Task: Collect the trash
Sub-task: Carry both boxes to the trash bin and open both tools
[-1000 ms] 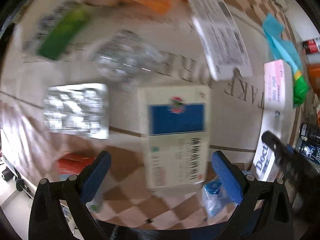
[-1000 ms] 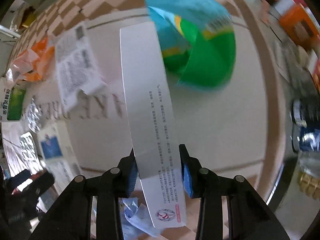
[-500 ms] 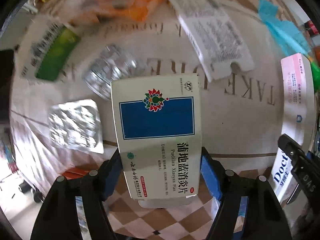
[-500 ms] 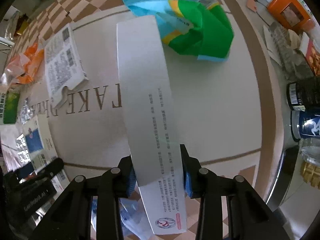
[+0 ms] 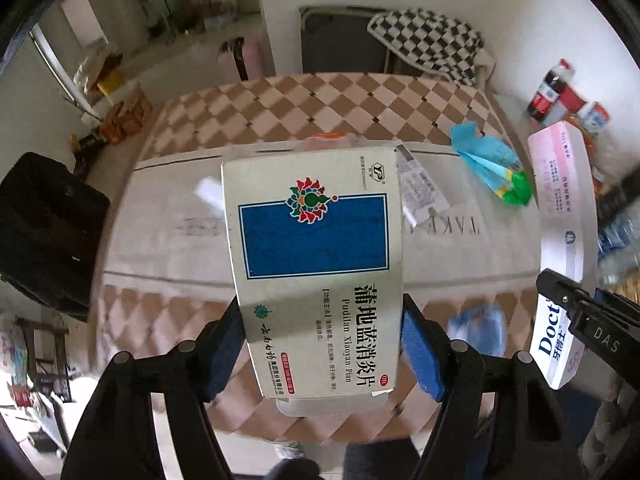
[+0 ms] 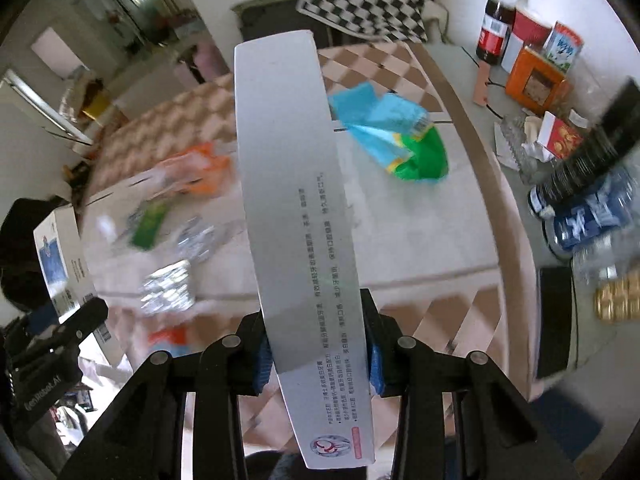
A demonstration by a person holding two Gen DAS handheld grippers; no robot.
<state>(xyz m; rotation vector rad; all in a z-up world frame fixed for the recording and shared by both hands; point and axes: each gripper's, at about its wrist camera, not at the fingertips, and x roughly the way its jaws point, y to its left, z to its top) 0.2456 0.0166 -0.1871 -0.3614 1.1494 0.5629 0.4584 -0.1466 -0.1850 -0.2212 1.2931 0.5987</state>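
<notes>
My left gripper [image 5: 322,340] is shut on a white medicine box [image 5: 316,256] with a blue panel, lifted above the table. The blue pads press on both of its long sides. My right gripper [image 6: 318,356] is shut on a long white toothpaste box [image 6: 298,208], also held in the air. That same toothpaste box [image 5: 560,216] shows at the right edge of the left wrist view, pink and white. The medicine box [image 6: 60,256] appears at the left of the right wrist view. On the tablecloth [image 6: 420,240] lie a blue-green wrapper [image 6: 400,136], an orange wrapper [image 6: 196,164], a green packet [image 6: 150,226] and foil blister packs [image 6: 168,288].
A black bin [image 5: 44,228] stands left of the table. Bottles, cartons and boxes [image 6: 528,60] crowd the far right, with dark cans [image 6: 580,216] nearer. A printed leaflet [image 5: 420,188] lies by the medicine box. A checkered chair [image 5: 424,40] stands beyond the table.
The left gripper went from open over the medicine box to shut on it, then lifted it. The right gripper rose with the toothpaste box. Both views now look across the room.
</notes>
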